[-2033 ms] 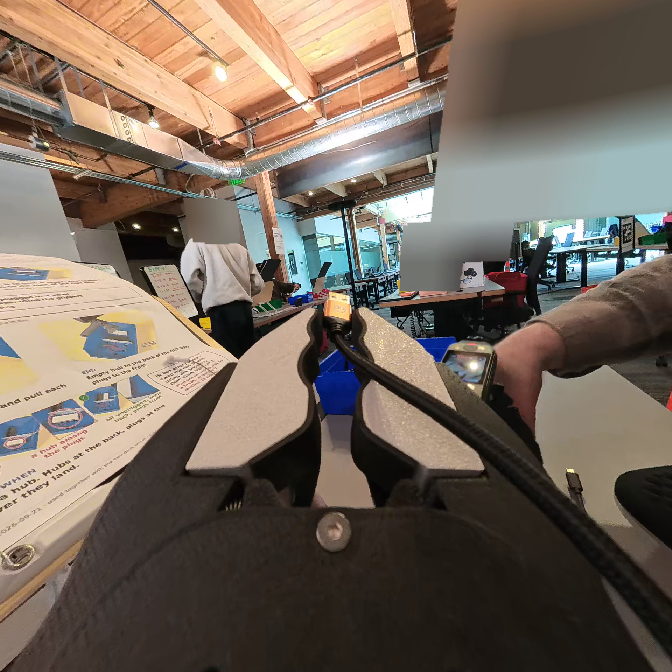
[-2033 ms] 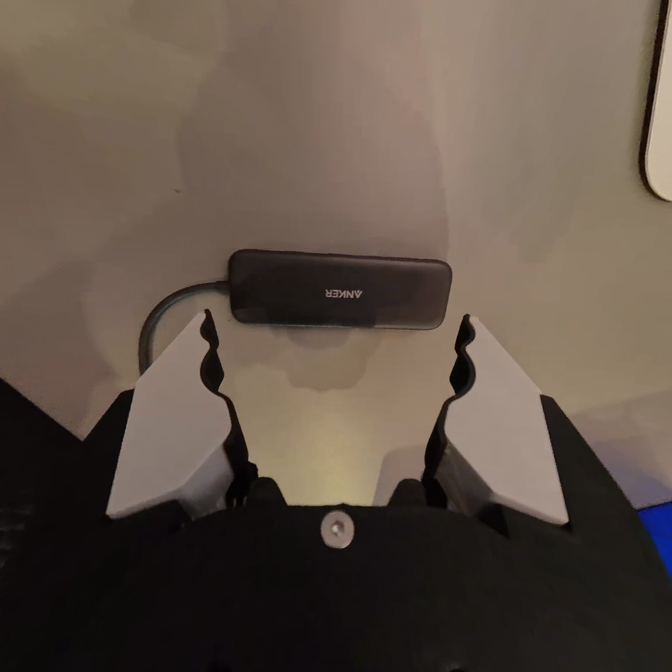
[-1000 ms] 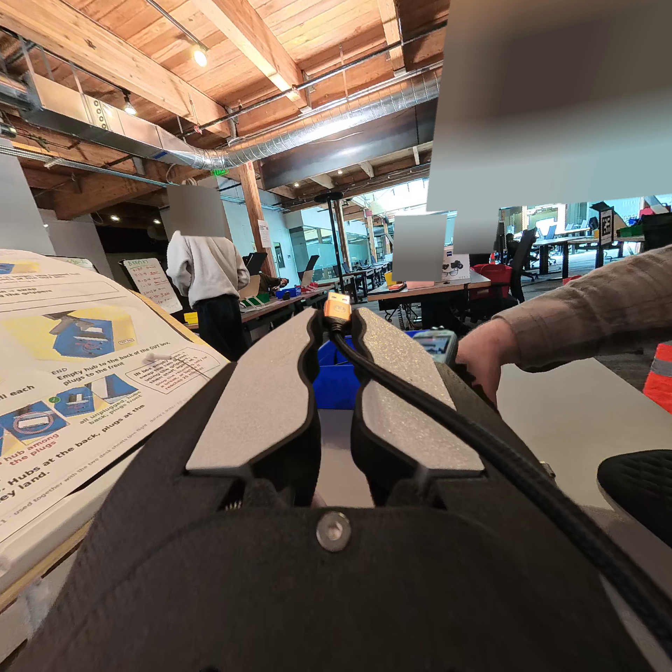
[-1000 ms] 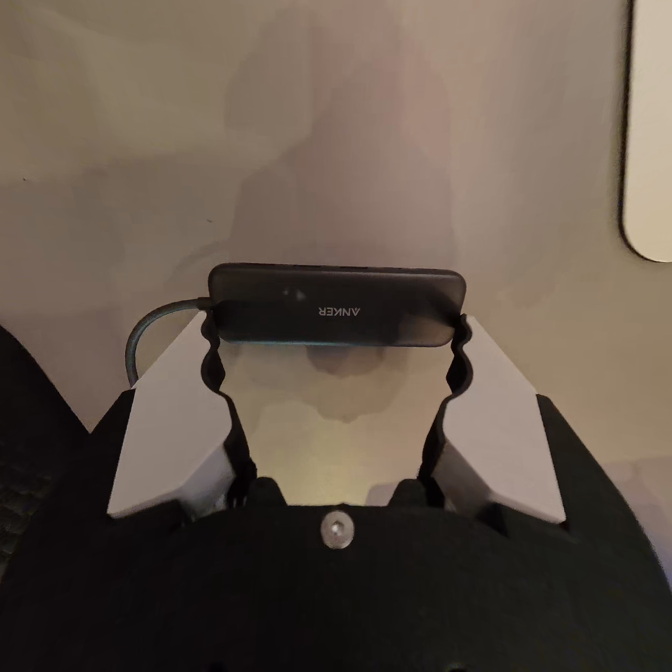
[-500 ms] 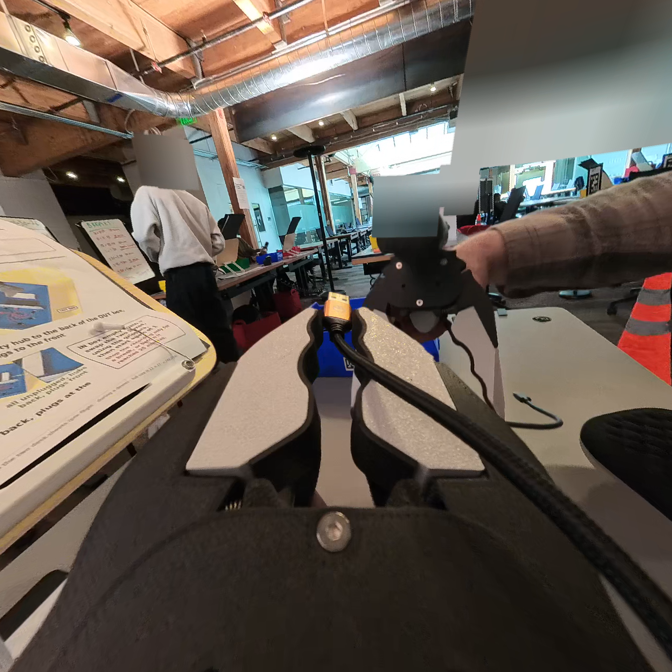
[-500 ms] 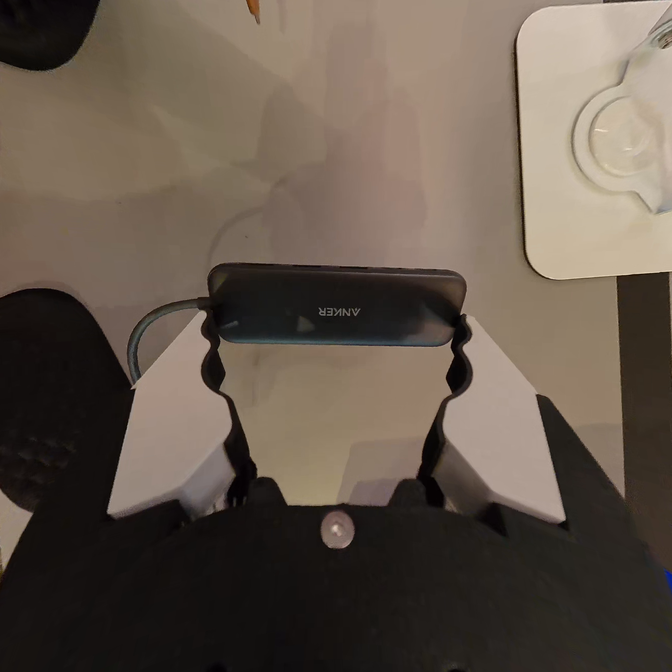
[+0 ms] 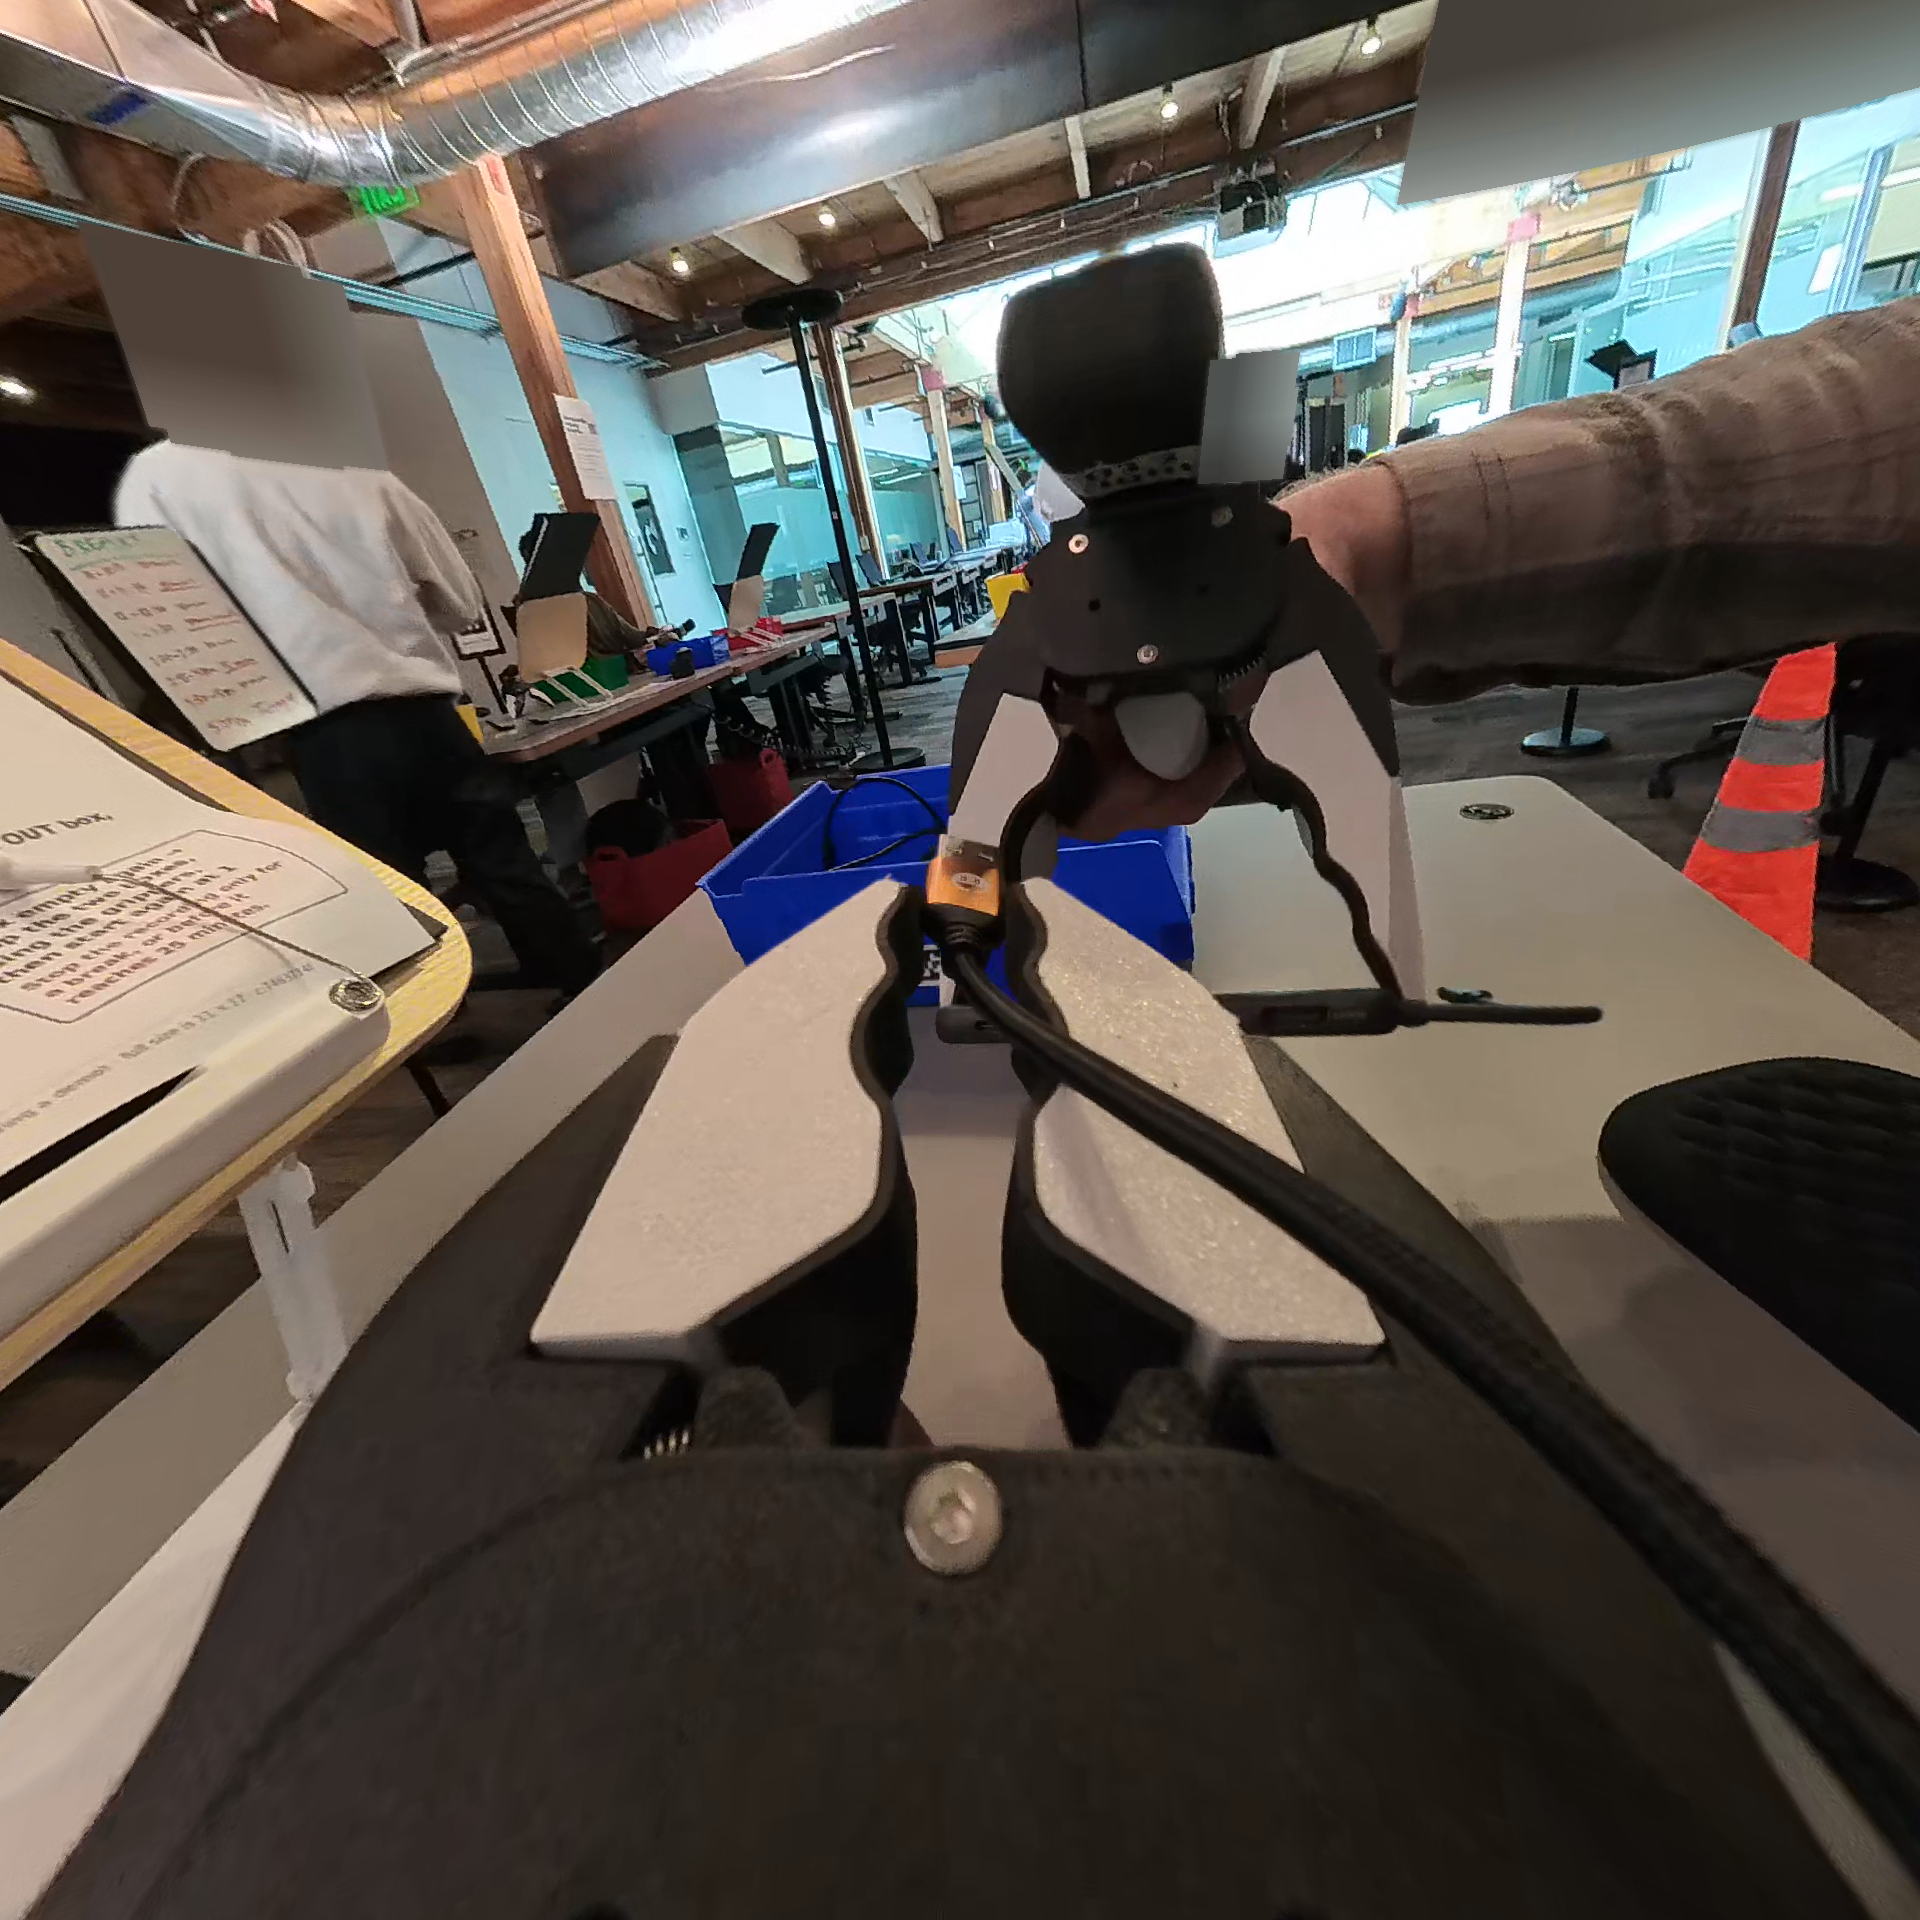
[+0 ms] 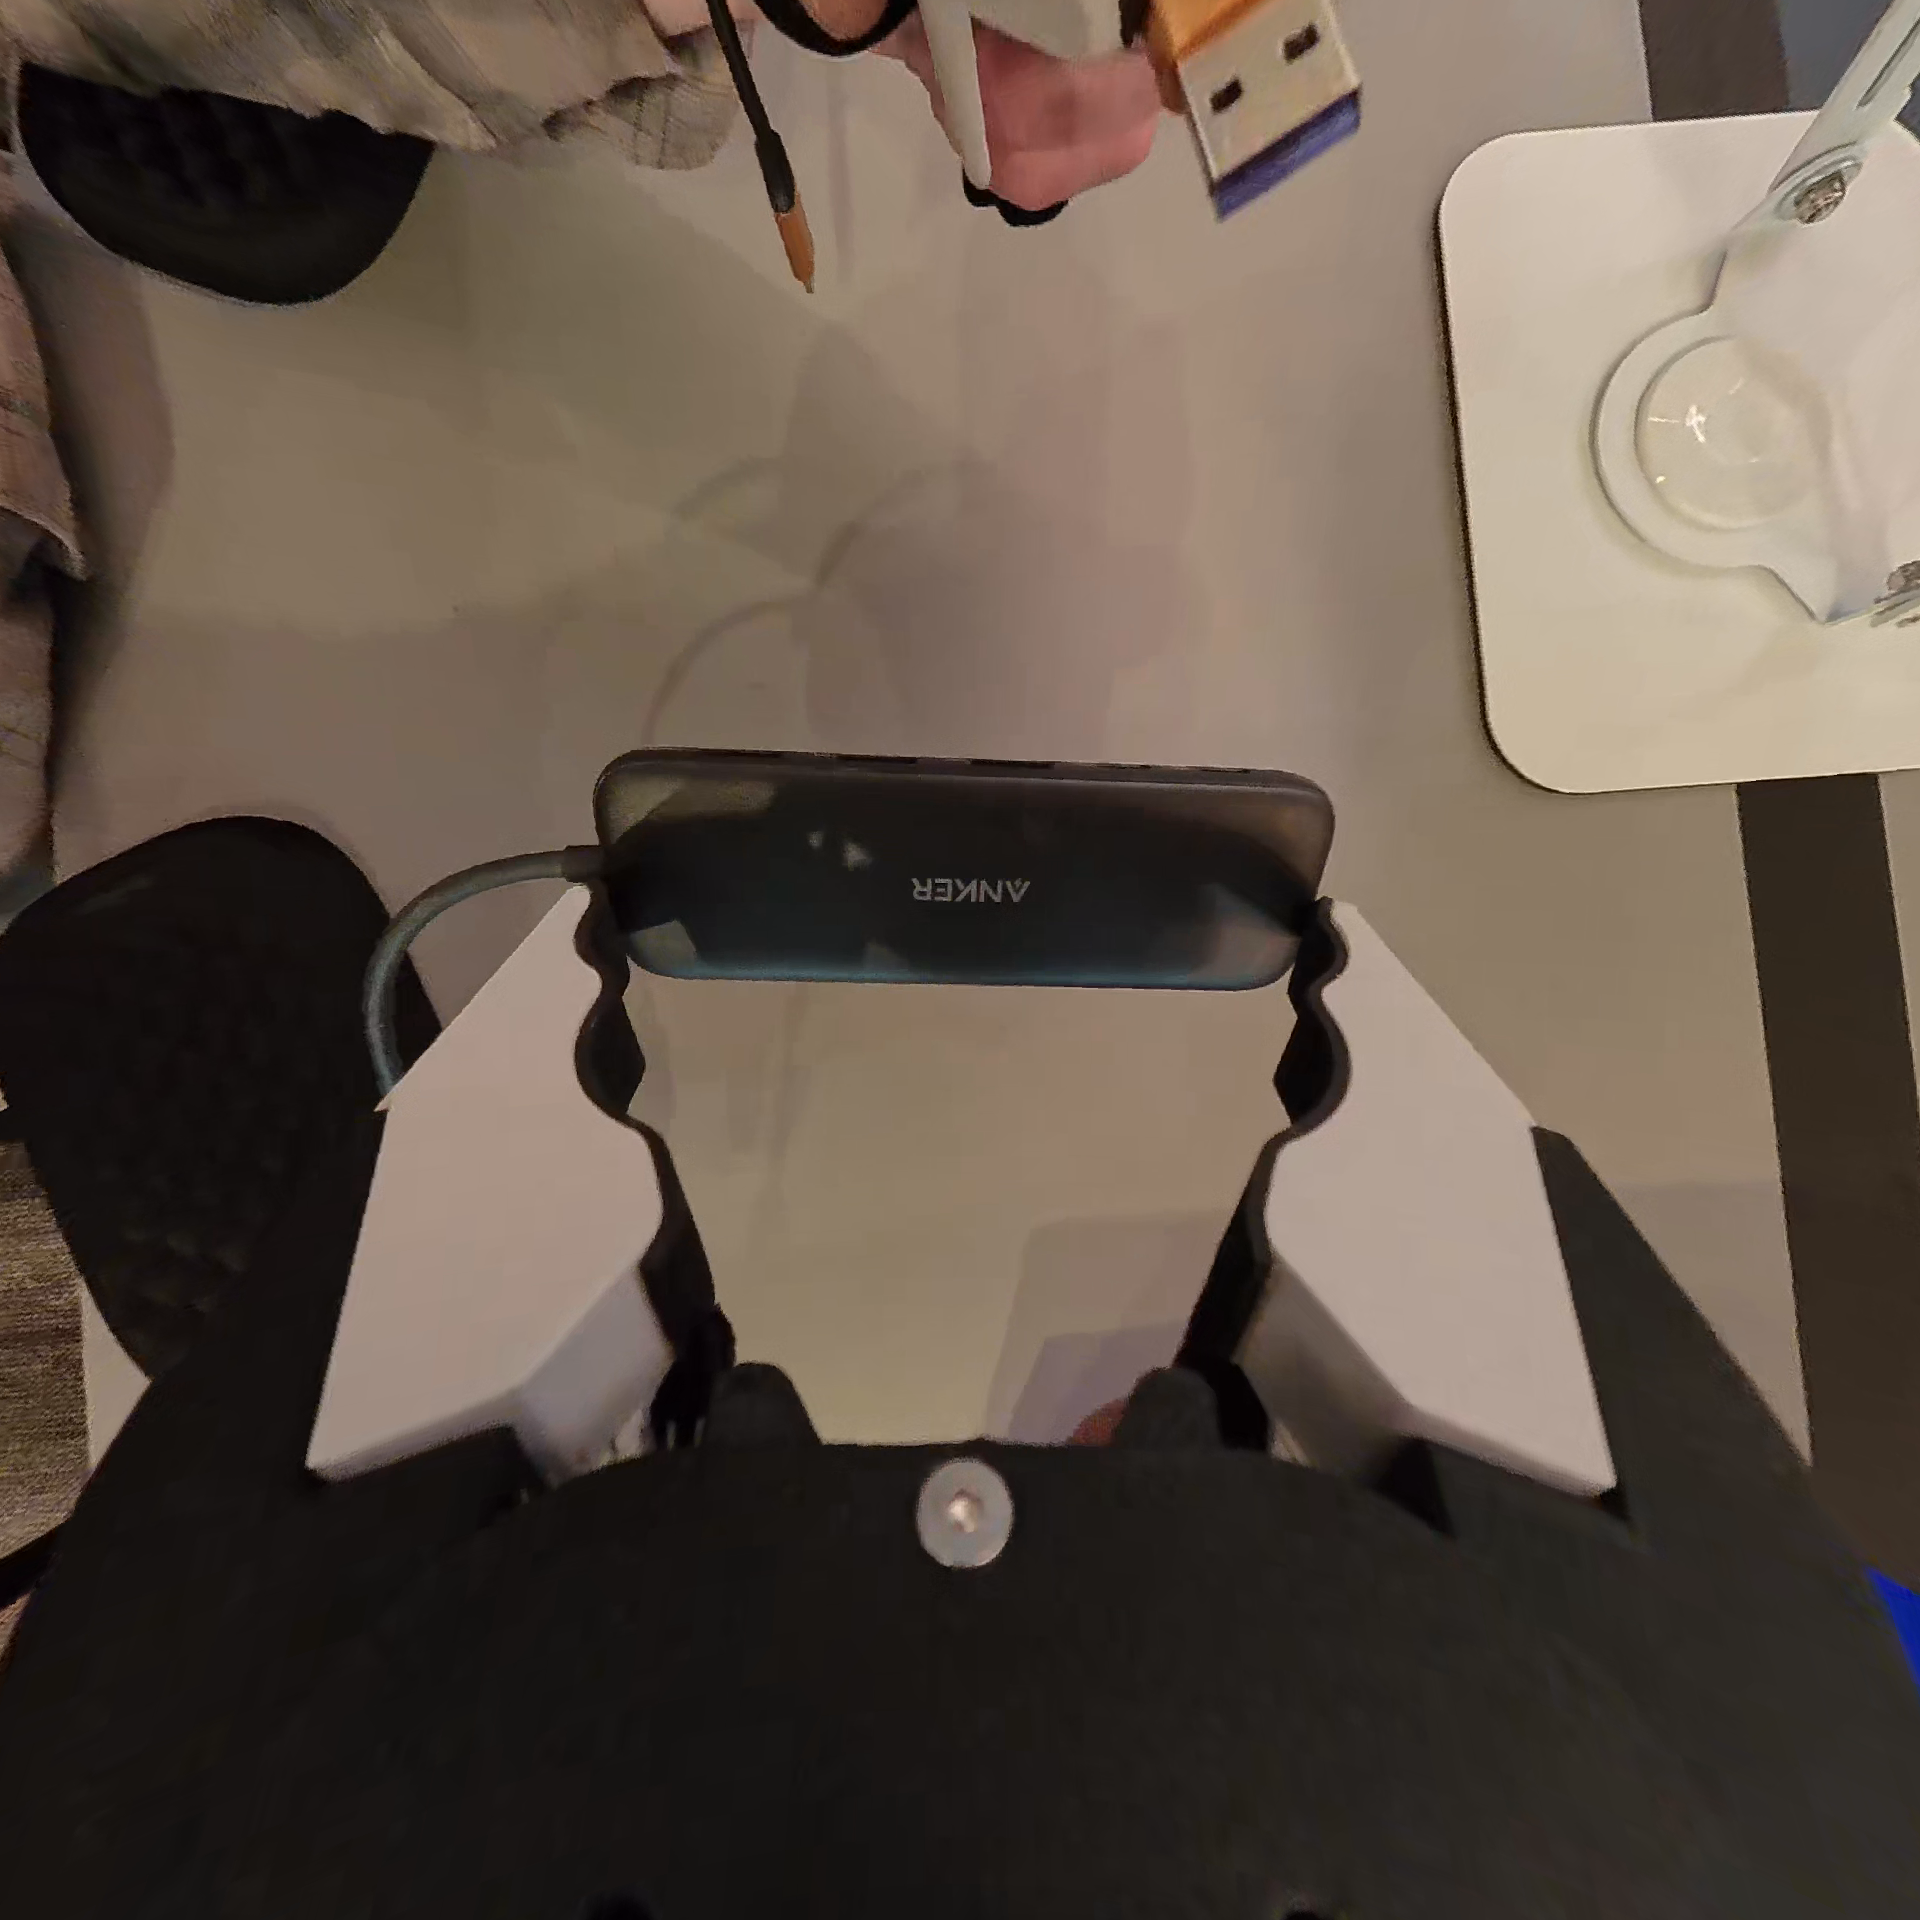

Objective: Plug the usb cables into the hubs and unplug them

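A: What does the left gripper [image 7: 964,914] have?

B: Its two bumpy gray fingers squeeze an orange plug [image 7: 966,883]. A thick, woven black cable [image 7: 1299,1174] runs back over the right finger.

A: And the right gripper [image 8: 961,920]?

B: It points down from above the gray table [image 8: 520,468]. Its jaws are spread wide, pinching the two short ends of a flat, smooth, dark hub [image 8: 961,868]. The hub is off the table, in front of the plug.

A: Anything hard to see?

B: The hub's thin gray cord [image 8: 436,935] curls behind a finger.
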Demonstrator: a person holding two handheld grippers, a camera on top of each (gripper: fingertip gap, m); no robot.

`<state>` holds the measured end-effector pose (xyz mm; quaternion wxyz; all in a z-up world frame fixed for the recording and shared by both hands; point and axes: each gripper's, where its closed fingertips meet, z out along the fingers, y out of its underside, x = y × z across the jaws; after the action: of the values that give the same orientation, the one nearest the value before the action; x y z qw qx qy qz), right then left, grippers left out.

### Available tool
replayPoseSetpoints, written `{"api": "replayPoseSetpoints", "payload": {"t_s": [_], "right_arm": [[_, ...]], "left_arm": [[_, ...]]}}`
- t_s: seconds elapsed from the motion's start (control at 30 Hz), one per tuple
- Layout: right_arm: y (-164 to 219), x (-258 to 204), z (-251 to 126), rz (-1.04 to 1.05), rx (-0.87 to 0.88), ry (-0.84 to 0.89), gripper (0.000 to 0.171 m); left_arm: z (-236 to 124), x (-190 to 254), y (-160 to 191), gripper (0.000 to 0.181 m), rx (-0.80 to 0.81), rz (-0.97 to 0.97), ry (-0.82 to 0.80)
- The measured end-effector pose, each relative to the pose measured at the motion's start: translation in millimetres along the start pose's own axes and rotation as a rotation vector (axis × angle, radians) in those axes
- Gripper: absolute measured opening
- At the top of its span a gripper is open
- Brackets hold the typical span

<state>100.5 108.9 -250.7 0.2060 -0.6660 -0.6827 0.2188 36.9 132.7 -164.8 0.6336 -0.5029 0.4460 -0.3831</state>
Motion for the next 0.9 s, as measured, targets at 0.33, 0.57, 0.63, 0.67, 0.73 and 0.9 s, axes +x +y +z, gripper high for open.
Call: {"api": "replayPoseSetpoints", "payload": {"t_s": [0.33, 0.57, 0.63, 0.67, 0.73, 0.9], "right_arm": [[2, 5, -11, 0.005, 0.007, 0.015, 0.126], [0, 11, -18, -0.013, -0.002, 0.041, 0.126], [1, 12, -19, -0.025, -0.017, 0.053, 0.126], [1, 13, -20, -0.032, -0.026, 0.058, 0.126], [1, 13, -21, -0.043, -0.042, 0.061, 0.126], [0, 14, -24, -0.054, -0.063, 0.055, 0.126]], "left_arm": [[9, 8, 16, 0.015, -0.045, -0.015, 0.034], [16, 16, 25, 0.015, -0.087, -0.024, 0.064], [18, 17, 27, 0.015, -0.101, -0.042, 0.072], [18, 17, 28, 0.015, -0.102, -0.056, 0.074], [19, 18, 29, 0.015, -0.113, -0.085, 0.084], [21, 23, 28, 0.015, -0.138, -0.146, 0.124]]}}
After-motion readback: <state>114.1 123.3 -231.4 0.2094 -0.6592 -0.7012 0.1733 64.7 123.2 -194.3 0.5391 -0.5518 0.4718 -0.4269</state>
